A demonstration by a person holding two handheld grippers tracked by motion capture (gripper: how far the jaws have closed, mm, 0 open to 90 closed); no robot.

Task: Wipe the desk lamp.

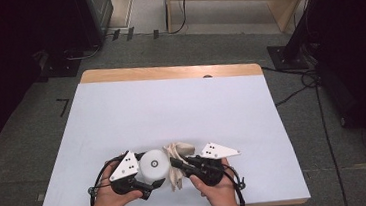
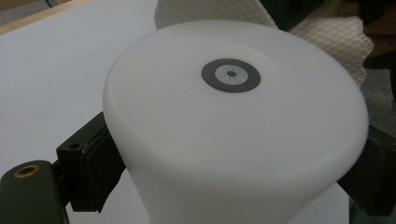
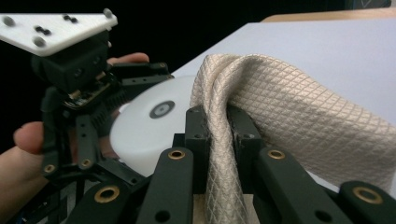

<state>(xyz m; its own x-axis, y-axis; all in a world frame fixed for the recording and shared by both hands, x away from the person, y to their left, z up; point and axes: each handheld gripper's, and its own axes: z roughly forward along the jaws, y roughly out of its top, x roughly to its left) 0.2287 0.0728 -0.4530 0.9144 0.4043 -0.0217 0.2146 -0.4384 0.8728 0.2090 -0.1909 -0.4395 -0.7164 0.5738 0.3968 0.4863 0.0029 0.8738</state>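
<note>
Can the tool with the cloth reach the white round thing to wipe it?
Probably yes. The right tool, shut on the beige cloth, sits right beside the white round object, which the left tool holds. Nothing stands between them.

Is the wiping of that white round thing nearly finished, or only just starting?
Both things are already picked up. The left gripper is shut on the white round lamp, with a pad against each side. The right gripper pinches the beige cloth right beside it. The cloth sits at the lamp's edge, so the wiping seems in hand. I cannot tell how much is wiped. Setting both back on the table is probably left.
</note>
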